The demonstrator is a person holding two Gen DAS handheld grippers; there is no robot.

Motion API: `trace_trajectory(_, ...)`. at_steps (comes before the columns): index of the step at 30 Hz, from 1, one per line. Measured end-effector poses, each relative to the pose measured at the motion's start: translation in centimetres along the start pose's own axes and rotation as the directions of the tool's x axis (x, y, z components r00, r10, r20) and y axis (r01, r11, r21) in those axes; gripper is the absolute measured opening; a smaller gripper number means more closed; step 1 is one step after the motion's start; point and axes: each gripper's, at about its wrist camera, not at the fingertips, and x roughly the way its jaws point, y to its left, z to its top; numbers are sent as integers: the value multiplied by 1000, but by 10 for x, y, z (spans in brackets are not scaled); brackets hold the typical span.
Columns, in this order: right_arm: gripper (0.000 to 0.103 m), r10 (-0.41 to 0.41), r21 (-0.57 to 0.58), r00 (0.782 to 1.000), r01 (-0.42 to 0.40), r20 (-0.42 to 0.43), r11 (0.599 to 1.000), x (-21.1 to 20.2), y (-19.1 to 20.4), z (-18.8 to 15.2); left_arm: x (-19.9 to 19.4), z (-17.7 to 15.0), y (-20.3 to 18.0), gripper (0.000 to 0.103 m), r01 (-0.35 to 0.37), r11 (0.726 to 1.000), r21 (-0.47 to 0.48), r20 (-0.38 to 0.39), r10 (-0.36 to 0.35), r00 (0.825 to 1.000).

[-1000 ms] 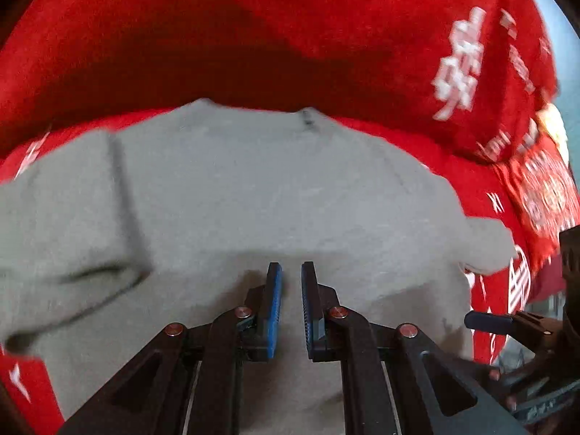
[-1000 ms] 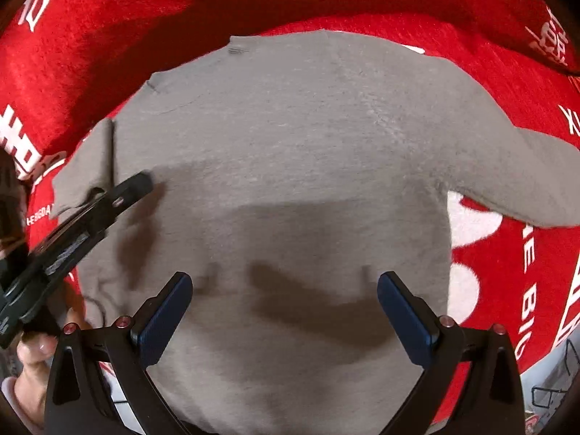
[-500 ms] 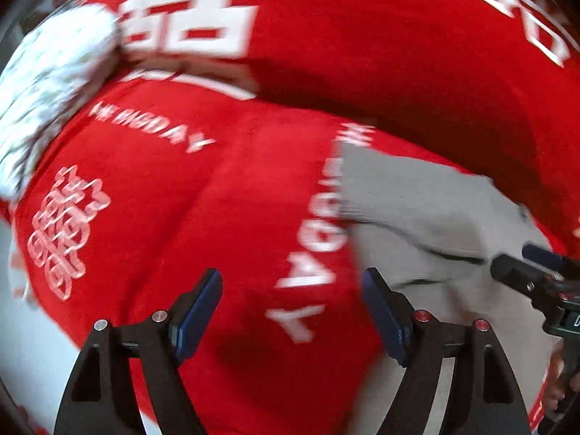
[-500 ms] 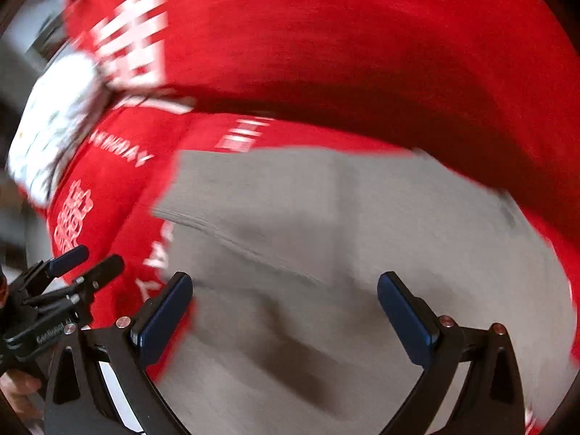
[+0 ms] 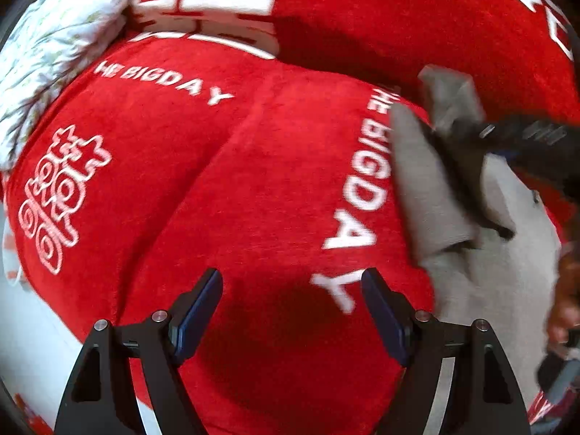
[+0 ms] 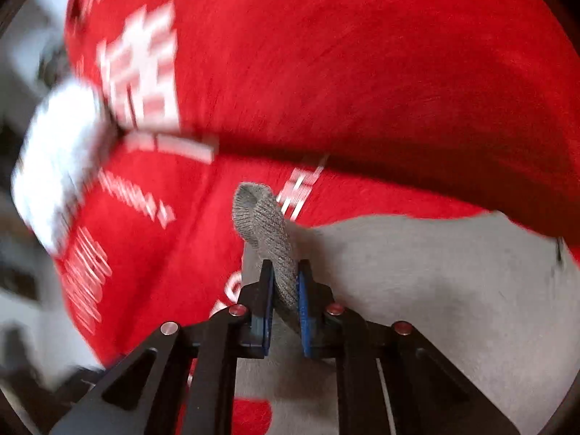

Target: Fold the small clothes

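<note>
The gray top is lying on the red cover. Its sleeve is being pinched tight by the right gripper. The left gripper is being held wide open over the cover, with nothing in it. The sleeve should be carried gently across the top and laid flat, not bunched.

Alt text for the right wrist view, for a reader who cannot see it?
The right gripper has its jaws shut on a ribbed cuff of the grey sweater, lifting it off the red blanket with white lettering. The background is motion-blurred.
</note>
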Motion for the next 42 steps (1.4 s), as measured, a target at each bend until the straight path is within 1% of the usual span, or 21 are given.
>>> trace_trajectory(3, 13, 2, 167, 997, -15, 76, 986, -44, -48, 1, 4, 3, -23, 79, 22, 998, 52, -1, -22, 1000)
trace_trajectory(6, 13, -48, 326, 993, 10, 110, 945, -76, -105, -9, 7, 9, -42, 79, 39, 996, 77, 3, -40, 999)
trace_trajectory(8, 13, -95, 424, 989, 38, 113, 905, -97, -145, -23, 12, 13, -53, 79, 37, 995, 94, -6, -36, 999)
trace_trajectory(10, 13, -114, 496, 988, 47, 106, 867, -106, -174, -36, 15, 14, -64, 79, 31, 992, 126, -12, -30, 999)
trace_trajectory(13, 13, -124, 609, 989, 47, 84, 792, -113, -216, -61, 24, 9, -81, 79, -5, 979, 202, -16, 9, 1000)
trace_trajectory(15, 13, -134, 687, 988, 48, 72, 725, -115, -243, -83, 31, 7, -86, 79, -44, 974, 224, -15, 48, 999)
trace_trajectory(18, 21, -68, 763, 995, -15, 77, 646, -107, -270, -105, 35, 9, -82, 79, -39, 981, 189, -22, 44, 999)
trace_trajectory(19, 28, -46, 773, 996, -27, 73, 634, -102, -275, -108, 36, 11, -81, 80, -41, 982, 182, -19, 45, 999)
trace_trajectory(20, 40, -24, 778, 998, -37, 66, 627, -97, -280, -111, 36, 12, -82, 82, -49, 982, 185, -14, 52, 999)
trace_trajectory(22, 49, -5, 782, 997, -55, 74, 621, -93, -283, -111, 36, 13, -84, 82, -66, 978, 198, -3, 68, 998)
trace_trajectory(23, 39, 1, 784, 997, -60, 76, 618, -91, -284, -110, 37, 14, -86, 82, -71, 977, 203, -2, 73, 997)
trace_trajectory(24, 21, -7, 782, 998, -43, 60, 621, -91, -285, -108, 36, 14, -87, 82, -78, 975, 210, 3, 79, 997)
trace_trajectory(25, 8, -23, 772, 999, -14, 37, 635, -94, -284, -105, 35, 14, -89, 82, -95, 971, 220, 15, 94, 995)
trace_trajectory(26, 8, -32, 765, 999, -11, 42, 644, -97, -282, -104, 34, 14, -90, 82, -115, 967, 229, 29, 112, 993)
trace_trajectory(27, 8, -50, 745, 997, -12, 60, 667, -109, -279, -103, 33, 15, -90, 82, -125, 965, 232, 35, 121, 992)
trace_trajectory(30, 8, -91, 701, 993, 16, 70, 713, -128, -277, -106, 32, 15, -85, 82, -112, 967, 229, 16, 111, 994)
trace_trajectory(32, 8, -102, 698, 995, 57, 24, 714, -128, -285, -121, 28, 12, -82, 82, -99, 966, 241, 3, 102, 995)
trace_trajectory(34, 8, -98, 721, 995, 77, -13, 688, -124, -297, -138, 22, 9, -80, 82, -90, 962, 257, -2, 93, 996)
trace_trajectory(37, 8, -96, 745, 995, 72, -10, 663, -122, -304, -152, 7, 9, -76, 82, -89, 960, 267, 17, 88, 996)
trace_trajectory(40, 8, -106, 724, 994, 81, -11, 684, -121, -300, -149, -2, 18, -65, 82, -97, 964, 249, 31, 92, 995)
trace_trajectory(42, 8, -115, 686, 993, 101, -25, 720, -117, -290, -137, 1, 29, -64, 82, -103, 965, 243, 31, 99, 995)
